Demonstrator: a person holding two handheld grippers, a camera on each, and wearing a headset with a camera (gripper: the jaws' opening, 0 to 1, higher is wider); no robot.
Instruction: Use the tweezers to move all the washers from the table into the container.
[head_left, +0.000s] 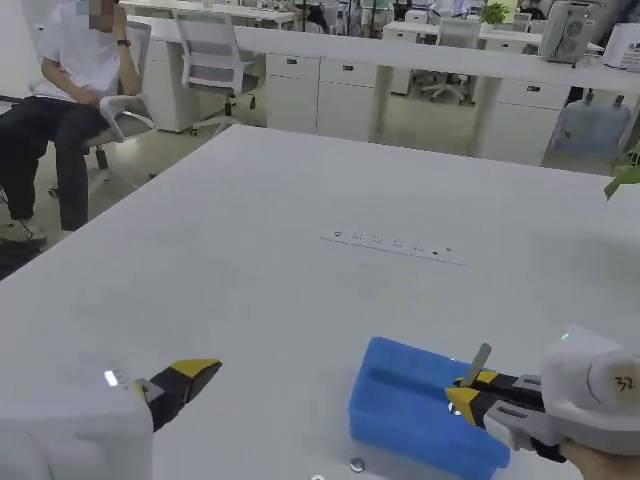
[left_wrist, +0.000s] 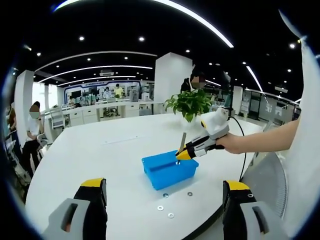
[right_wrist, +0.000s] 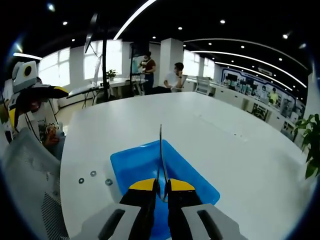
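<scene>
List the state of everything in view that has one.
left gripper: open, empty.
right gripper: shut on tweezers.
tweezers: gripped, pointing out over the container; cannot tell if they hold a washer.
container: open-topped, resting on the table.
washers: loose on the table beside the container.

Four washers (left_wrist: 160, 207), one container (left_wrist: 167, 172), one tweezers (right_wrist: 161, 150)

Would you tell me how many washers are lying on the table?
4 washers, all beside the blue container: two by its wall, two nearer the table edge. More may be hidden inside the container.
</scene>
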